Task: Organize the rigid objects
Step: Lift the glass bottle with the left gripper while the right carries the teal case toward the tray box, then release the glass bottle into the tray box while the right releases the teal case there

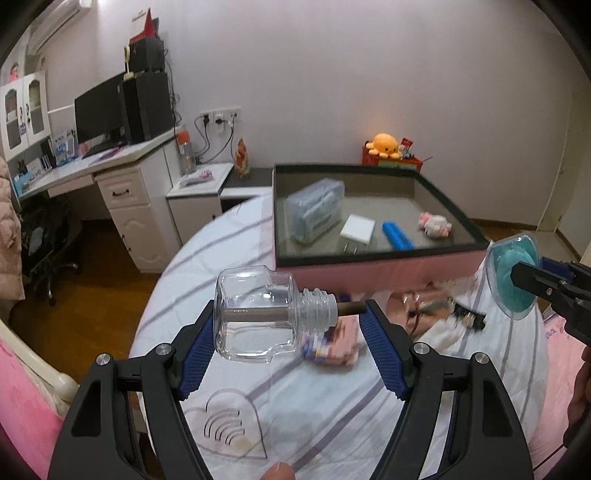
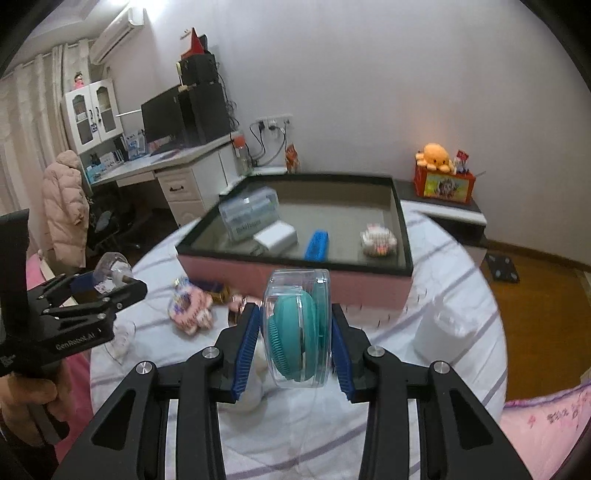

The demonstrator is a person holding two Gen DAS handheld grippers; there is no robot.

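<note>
Pale-walled bedroom with a desk corner

Plain wall [image 1: 369,74] at twelve o'clock; white desk [image 1: 122,184] with monitor [image 1: 98,110] at ten; cabinet [image 2: 94,110], air conditioner [image 2: 114,35] and curtain [image 2: 22,122] at ten to eleven; wood floor [image 2: 546,325] at three.

- The left gripper [image 2: 127,282] has white letters on its black body; they read "GenRobot.AI".
- The clear box [image 2: 248,212] in the tray [image 2: 291,273] has a label, too blurred to read.
</note>
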